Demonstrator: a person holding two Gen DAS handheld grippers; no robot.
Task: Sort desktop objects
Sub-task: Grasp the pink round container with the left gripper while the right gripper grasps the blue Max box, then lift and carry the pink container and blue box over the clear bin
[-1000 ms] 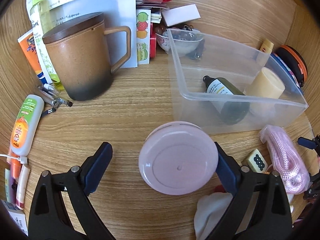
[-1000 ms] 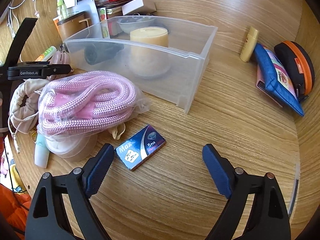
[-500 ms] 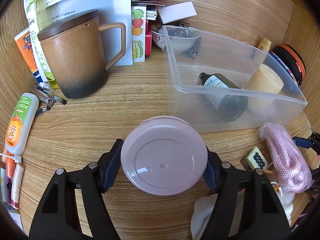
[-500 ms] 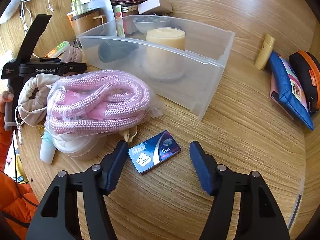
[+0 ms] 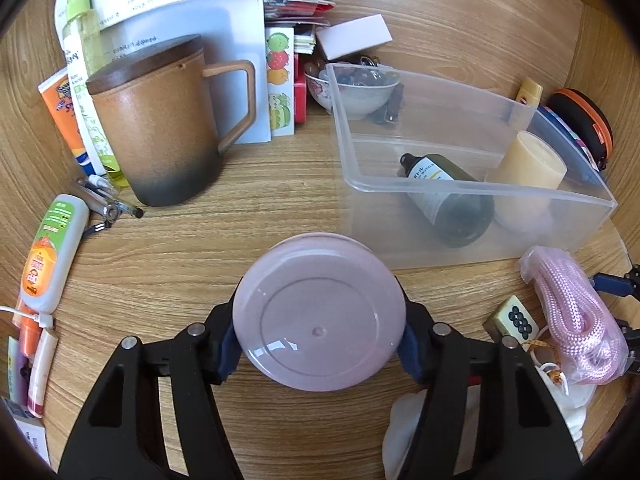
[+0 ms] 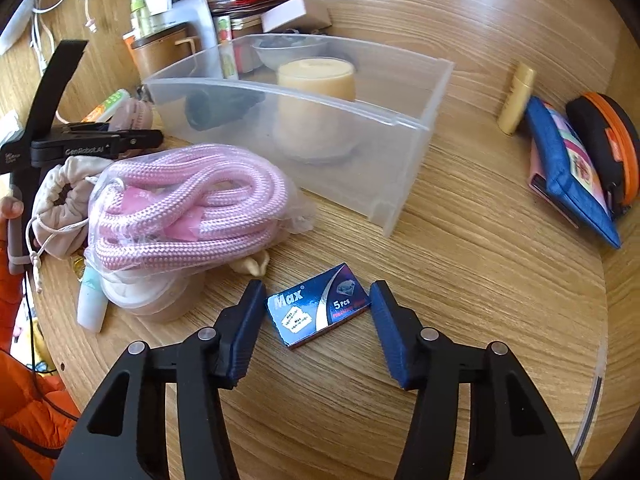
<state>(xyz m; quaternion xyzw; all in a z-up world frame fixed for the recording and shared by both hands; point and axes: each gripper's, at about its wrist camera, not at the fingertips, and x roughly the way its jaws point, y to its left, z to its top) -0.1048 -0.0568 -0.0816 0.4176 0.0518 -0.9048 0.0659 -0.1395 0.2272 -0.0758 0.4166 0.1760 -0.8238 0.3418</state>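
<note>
L hand-held gripper (image 5: pixel 320 340) clamps pink jar (image 5: pixel 319 312) (level).

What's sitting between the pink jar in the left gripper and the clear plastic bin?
Nothing: in the left wrist view only bare wooden desk separates the pink jar from the clear bin.

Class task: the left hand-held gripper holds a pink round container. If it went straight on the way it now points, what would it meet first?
Most likely the near wall of the clear plastic bin, just beyond the pink round container clamped in the left hand-held gripper. Depth is uncertain.
</note>
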